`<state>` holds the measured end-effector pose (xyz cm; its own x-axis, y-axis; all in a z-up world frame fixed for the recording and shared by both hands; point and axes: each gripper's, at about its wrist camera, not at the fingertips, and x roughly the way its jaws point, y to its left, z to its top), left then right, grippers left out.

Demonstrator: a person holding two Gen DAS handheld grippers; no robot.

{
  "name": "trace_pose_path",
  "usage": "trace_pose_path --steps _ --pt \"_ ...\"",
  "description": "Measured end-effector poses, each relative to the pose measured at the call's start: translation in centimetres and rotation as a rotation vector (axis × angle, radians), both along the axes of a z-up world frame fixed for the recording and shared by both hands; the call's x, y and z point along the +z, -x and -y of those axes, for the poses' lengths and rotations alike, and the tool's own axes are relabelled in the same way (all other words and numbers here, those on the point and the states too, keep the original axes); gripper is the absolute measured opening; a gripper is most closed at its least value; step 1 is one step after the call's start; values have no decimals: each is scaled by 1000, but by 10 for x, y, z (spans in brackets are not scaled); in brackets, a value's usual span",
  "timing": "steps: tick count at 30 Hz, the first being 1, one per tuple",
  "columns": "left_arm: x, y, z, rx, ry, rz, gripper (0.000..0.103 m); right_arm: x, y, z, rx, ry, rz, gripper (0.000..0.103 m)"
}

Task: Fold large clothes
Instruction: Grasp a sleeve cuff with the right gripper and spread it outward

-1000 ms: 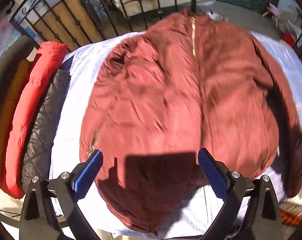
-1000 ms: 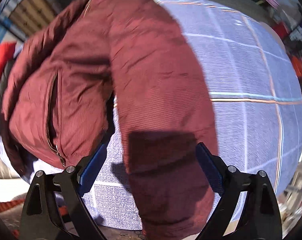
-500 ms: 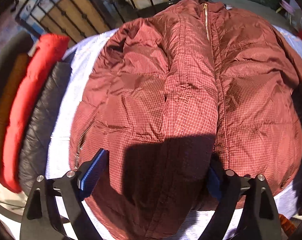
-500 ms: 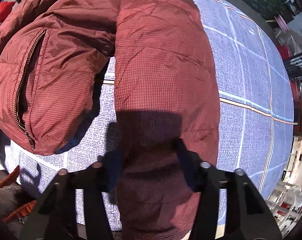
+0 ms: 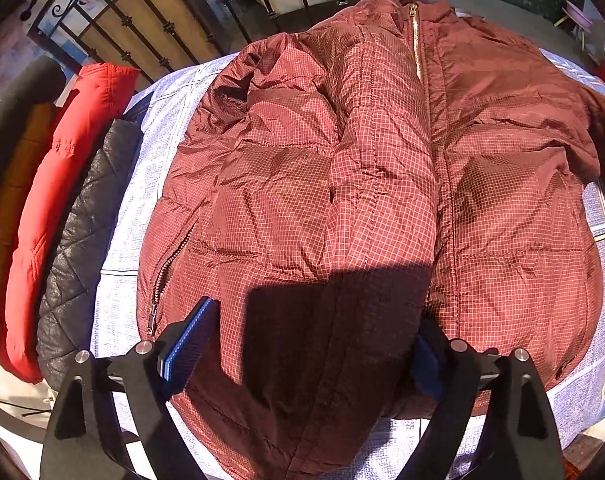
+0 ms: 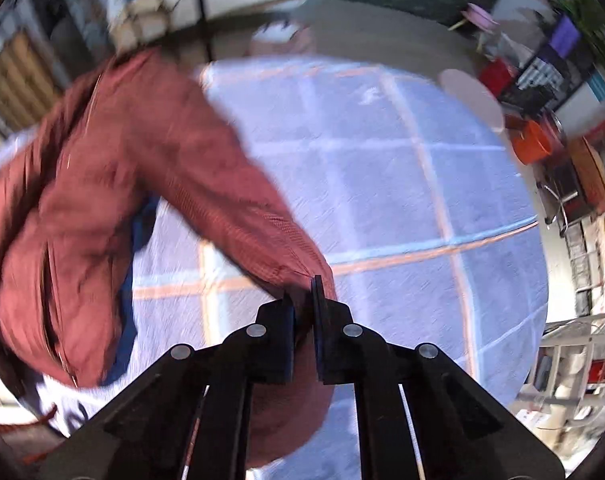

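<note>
My claws are black, the left gripper (image 5: pixel 308 340) with blue pads (image 5: pixel 186 340). The jacket (image 5: pixel 342 200) I work on is brick red with a fine pale grid and a gold zip (image 5: pixel 416 48). The bedsheet (image 6: pixel 382 184) is lavender-blue with orange and white lines. Beside it lie a bright red coat (image 5: pixel 58 184), a black quilted jacket (image 5: pixel 78 248) and a brown garment (image 5: pixel 10 200).

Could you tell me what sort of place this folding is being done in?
Probably a sunlit home patio or open room: the maroon jacket lies on a checked cloth beside an iron railing, with an orange bucket nearby.
</note>
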<state>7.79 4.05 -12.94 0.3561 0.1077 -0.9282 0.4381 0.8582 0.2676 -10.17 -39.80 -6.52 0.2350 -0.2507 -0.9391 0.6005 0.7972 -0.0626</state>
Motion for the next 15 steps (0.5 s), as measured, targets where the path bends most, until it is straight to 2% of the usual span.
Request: trace_pose_path --steps 2,6,9,12,13,14,15 --pt "1 0 0 -7 -7 -1 85 20 -5 34 -16 -10 47 8" --pt "3 1 2 -17 -32 7 85 38 -31 80 -27 -64 93 8" --pt "5 1 2 -21 -38 8 83 39 -63 102 14 -57 54 9" --pt "5 2 1 -32 -24 -5 70 26 -80 106 3 -10 -29 19" --pt "5 3 2 -34 -20 -9 62 19 -83 100 -5 -17 -49 30" --pt "5 3 3 -38 -18 -13 51 14 -82 98 -1 -30 -54 45" --pt "4 3 5 -45 -11 -21 45 7 -79 90 -4 -33 -57 49"
